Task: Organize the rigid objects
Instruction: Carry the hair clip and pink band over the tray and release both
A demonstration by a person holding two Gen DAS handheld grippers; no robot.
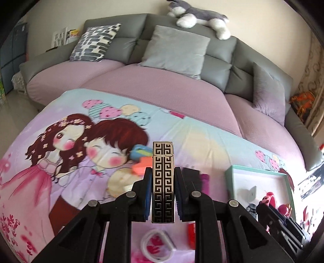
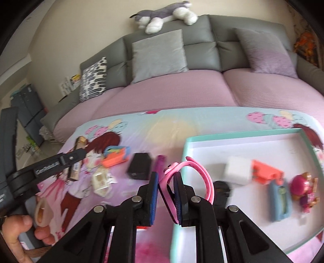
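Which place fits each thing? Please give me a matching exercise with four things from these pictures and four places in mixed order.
Things:
1. patterned lighter
2. pink watch
3. white block
4. plush dog

Places:
A. on top of the sofa back
B. inside the tray
C. between the pads of the left hand-held gripper
D. between the pads of the right hand-held gripper

Right pairs: 1-C, 2-D, 3-B, 4-A
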